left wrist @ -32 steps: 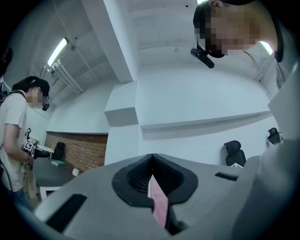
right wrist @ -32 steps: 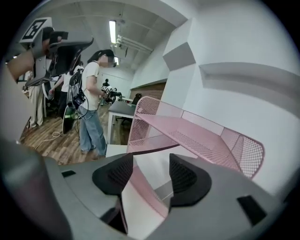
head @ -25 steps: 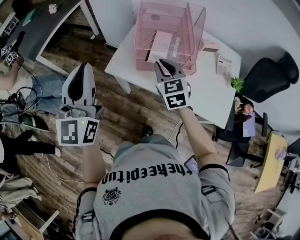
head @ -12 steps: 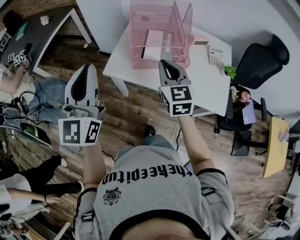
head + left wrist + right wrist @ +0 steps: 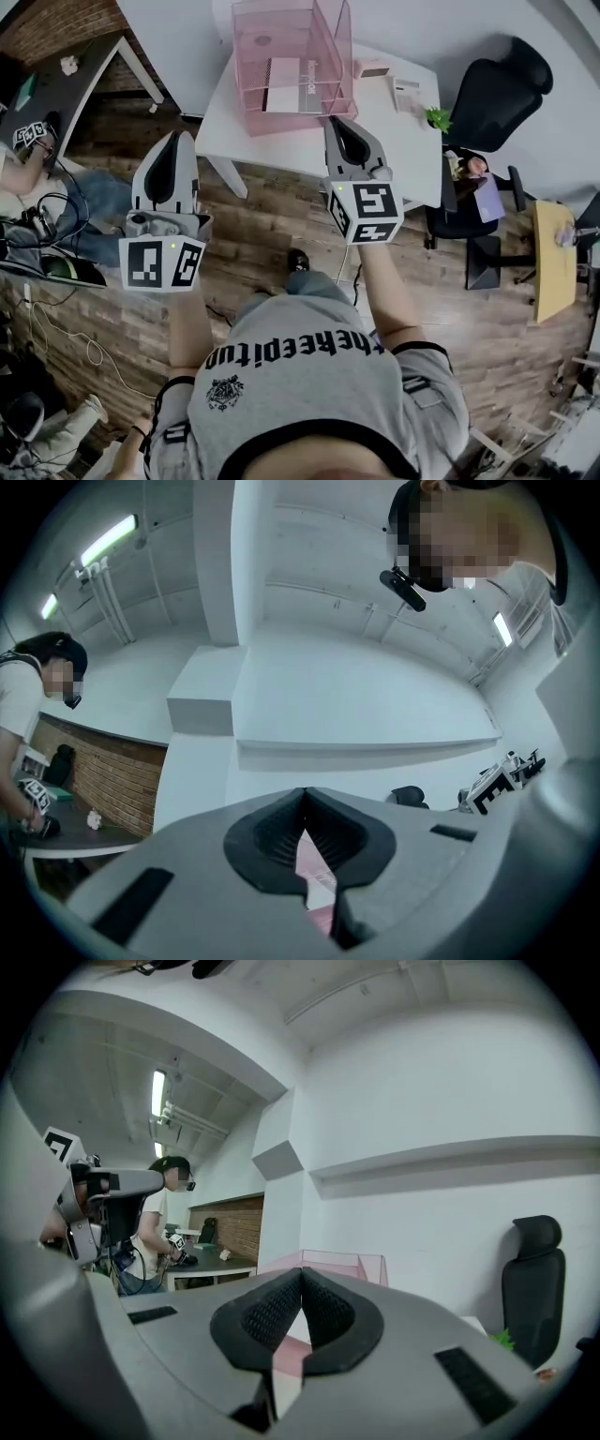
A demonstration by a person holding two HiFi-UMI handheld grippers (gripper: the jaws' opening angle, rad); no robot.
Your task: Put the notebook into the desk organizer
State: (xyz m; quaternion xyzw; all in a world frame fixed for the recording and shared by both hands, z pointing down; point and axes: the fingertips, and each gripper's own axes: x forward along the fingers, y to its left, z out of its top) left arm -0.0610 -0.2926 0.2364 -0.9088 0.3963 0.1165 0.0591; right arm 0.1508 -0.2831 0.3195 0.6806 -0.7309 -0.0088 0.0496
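In the head view the pink wire desk organizer (image 5: 286, 66) stands on the white desk (image 5: 394, 141), and the pale notebook (image 5: 284, 86) lies inside it. My right gripper (image 5: 345, 131) is shut and empty, raised over the desk's near edge, a short way in front of the organizer. My left gripper (image 5: 174, 150) is shut and empty too, held over the wooden floor left of the desk. The right gripper view shows the organizer (image 5: 339, 1262) beyond the closed jaws (image 5: 302, 1283). In the left gripper view a pink strip of the organizer (image 5: 314, 869) shows behind the closed jaws (image 5: 304, 803).
A small pink box (image 5: 372, 68), a calculator (image 5: 407, 94) and a little green plant (image 5: 436, 119) sit at the desk's far right. A black office chair (image 5: 492, 89) stands right of the desk. A dark desk (image 5: 56, 89) and another person (image 5: 155, 1232) are at the left.
Both grippers have drawn back from the organizer toward me. The right gripper's tip, over the organizer's front a second ago, now hangs over the desk's near edge.
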